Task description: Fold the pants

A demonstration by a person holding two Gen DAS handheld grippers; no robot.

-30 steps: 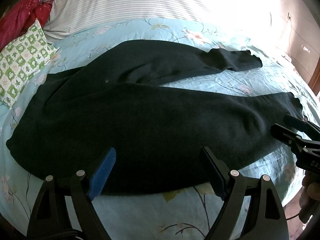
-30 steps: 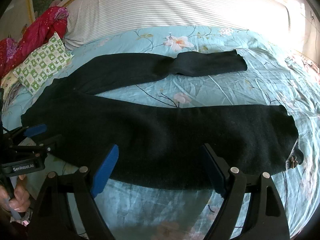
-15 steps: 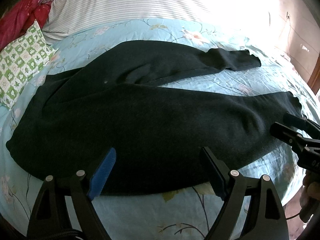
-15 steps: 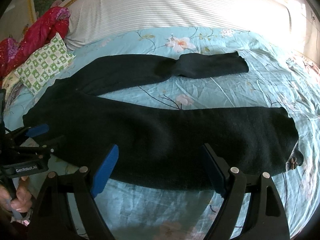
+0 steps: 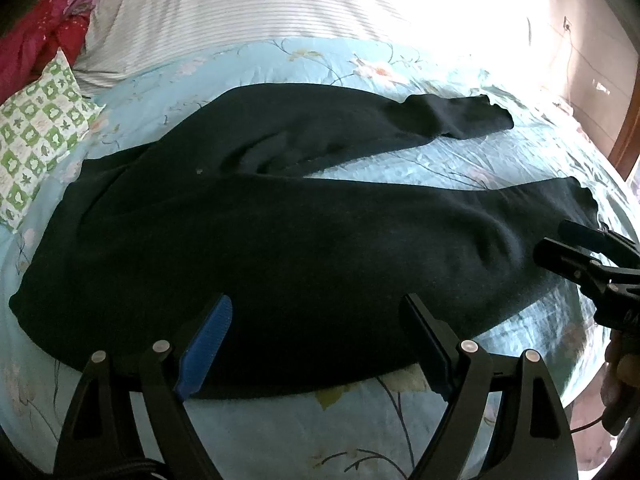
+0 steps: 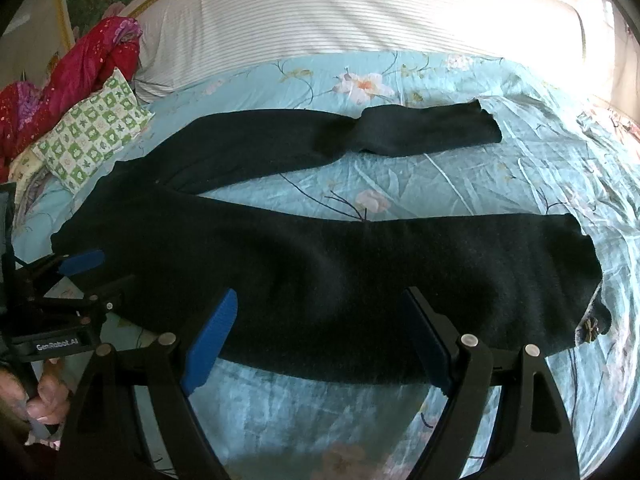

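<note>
Bedding is filling both views: a floral light-blue sheet [image 6: 400,184] is covering the bed, with a striped white cover [image 6: 340,12] lying at the far side. A green-and-white checked pillow [image 6: 92,136] and a red quilt [image 6: 72,68] are resting at the far left.

Black pants [image 6: 320,272] are lying flat on the sheet, waist to the left, legs running to the right. The near leg is stretching across the near half of the bed; the far leg is angling away toward the far right, with bare sheet showing between the two.

Over the last second nothing in the scene is changing noticeably. The pants are keeping the same outline and both tools are staying in place above the near edge of the garment. Judged from this, folding is not yet starting; the operator is most likely lining up a first grasp.

The left gripper [image 5: 316,344] is standing released, jaws wide apart, nothing between them. The right gripper [image 6: 320,340] is likewise standing released and is holding nothing. Each is hovering over the near leg.

No containers are appearing in either view.
</note>
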